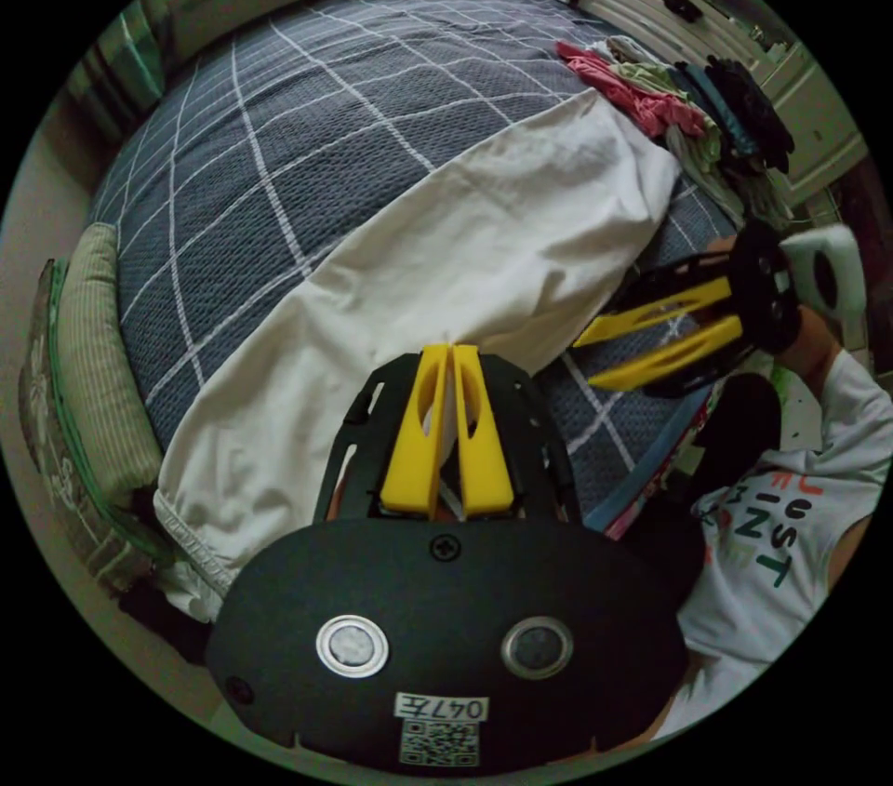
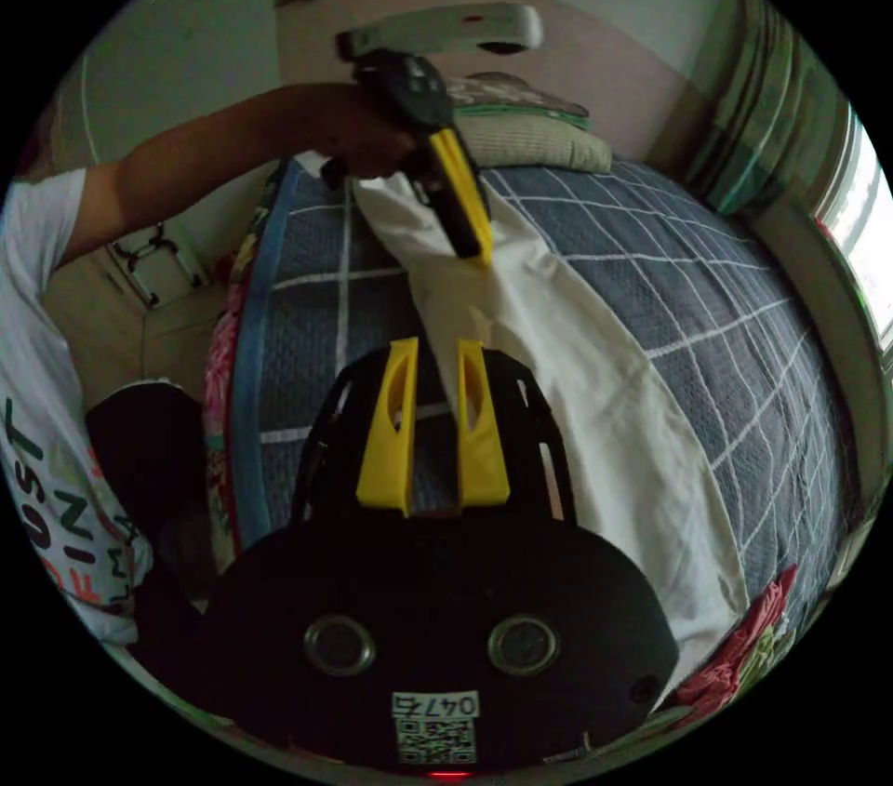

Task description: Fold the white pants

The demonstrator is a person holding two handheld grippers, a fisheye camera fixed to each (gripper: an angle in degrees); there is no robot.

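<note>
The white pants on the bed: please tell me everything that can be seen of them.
The white pants look like soft woven cloth, lightly creased, lying flat as one long band across the dark grey quilted bedcover with white grid lines. A gathered elastic end hangs near the bed's edge by a green striped pillow. The left claw is shut on their near edge; the right claw is open beside them.

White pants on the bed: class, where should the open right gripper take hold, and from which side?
Grip the near long edge of the white pants, coming in from the bed's person-side edge. The pants lie flat there, and the right gripper already hovers open just short of that hem.
</note>
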